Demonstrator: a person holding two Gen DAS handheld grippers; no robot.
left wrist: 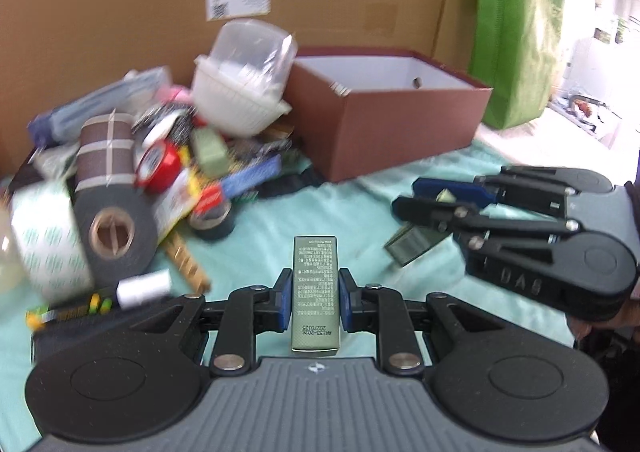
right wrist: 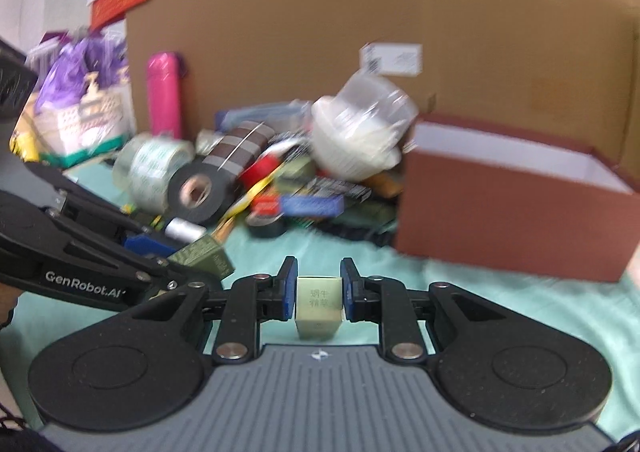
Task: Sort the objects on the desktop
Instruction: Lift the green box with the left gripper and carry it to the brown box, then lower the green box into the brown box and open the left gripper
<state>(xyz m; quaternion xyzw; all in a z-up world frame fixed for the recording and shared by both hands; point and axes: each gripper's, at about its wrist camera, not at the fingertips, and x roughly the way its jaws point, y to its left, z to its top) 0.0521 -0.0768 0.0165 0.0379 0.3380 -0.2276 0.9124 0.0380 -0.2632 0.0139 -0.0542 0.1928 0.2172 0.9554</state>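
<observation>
Gripping green cartons point(left wrist: 315, 292), grippers point(left wrist: 315, 302) near box rim point(left wrist: 420, 90).

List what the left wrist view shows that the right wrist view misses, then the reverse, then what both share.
Left wrist only: a green bag beside the brown box. Right wrist only: a pink bottle and a purple bag. Both share the brown box, the black tape roll, the white basket, and a green carton in each gripper.

The right hand-held gripper point(right wrist: 319, 300) clamps a small olive box point(right wrist: 319, 306) over a mint-covered bench point(right wrist: 500, 304). The left hand-held gripper point(right wrist: 188, 252), at left, holds another olive box point(right wrist: 202, 257). Behind lie tape rolls point(right wrist: 192, 190) and a brown box point(right wrist: 516, 208).
</observation>
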